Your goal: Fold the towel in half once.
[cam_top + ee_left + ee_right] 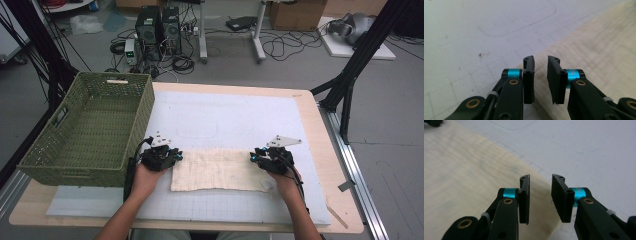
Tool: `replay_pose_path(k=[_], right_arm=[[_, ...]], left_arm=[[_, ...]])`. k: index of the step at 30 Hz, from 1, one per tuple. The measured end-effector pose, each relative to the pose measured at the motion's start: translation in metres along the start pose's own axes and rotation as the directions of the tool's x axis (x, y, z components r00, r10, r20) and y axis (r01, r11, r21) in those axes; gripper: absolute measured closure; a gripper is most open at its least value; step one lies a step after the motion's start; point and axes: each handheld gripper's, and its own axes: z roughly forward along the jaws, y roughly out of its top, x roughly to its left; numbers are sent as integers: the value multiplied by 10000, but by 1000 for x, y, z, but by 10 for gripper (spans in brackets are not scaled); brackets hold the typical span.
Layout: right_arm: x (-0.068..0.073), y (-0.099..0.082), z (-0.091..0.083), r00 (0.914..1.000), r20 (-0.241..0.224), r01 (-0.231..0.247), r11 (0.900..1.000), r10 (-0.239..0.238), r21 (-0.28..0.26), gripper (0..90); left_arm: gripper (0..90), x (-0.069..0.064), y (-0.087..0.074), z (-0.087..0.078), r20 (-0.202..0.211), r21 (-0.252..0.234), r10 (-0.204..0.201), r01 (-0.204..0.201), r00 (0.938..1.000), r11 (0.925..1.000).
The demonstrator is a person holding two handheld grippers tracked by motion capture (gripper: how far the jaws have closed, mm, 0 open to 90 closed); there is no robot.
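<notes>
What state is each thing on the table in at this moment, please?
Cloth: folded, lying flat on the mat.
Basket: upright, nothing inside.
Left tool: open over the cloth's corner, nothing gripped.
Right tool: open over the cloth's edge, nothing gripped.

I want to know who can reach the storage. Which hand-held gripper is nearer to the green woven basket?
Left. The left hand-held gripper is just beside the green woven basket's near right corner. The right hand-held gripper is at the far end of the cream cloth.

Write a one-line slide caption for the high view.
Left gripper and right gripper, jaws slightly open, at opposite ends of a cream cloth beside a green woven basket.
</notes>
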Motion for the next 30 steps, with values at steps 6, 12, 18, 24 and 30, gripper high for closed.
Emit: replay_pose_path(k=[6, 12, 18, 24, 30], right_arm=[[-12, -4, 11, 9985, 520, -195, 9970, 157, 743, 740], [-17, -8, 3, 9935, 1130, -259, 9955, 154, 917, 761], [-18, -12, -6, 9938, 1056, -428, 9970, 358, 646, 700], [-21, -9, -31, 9954, 857, -409, 9987, 434, -304, 541], [-24, -14, -53, 9933, 1049, -398, 9951, 492, -899, 281]], left_arm=[[804, 0, 0, 4, -493, -95, 358, -363, 9981, 9993], [805, -5, 0, 6, -1027, -85, 937, -951, 9903, 9954], [717, 3, -2, 0, -984, -448, 370, -416, 9945, 9981], [750, 4, 1, -10, 140, -1758, 252, -223, 9996, 9842], [506, 3, 9, -25, 669, -3095, -194, 392, 9976, 9501]])
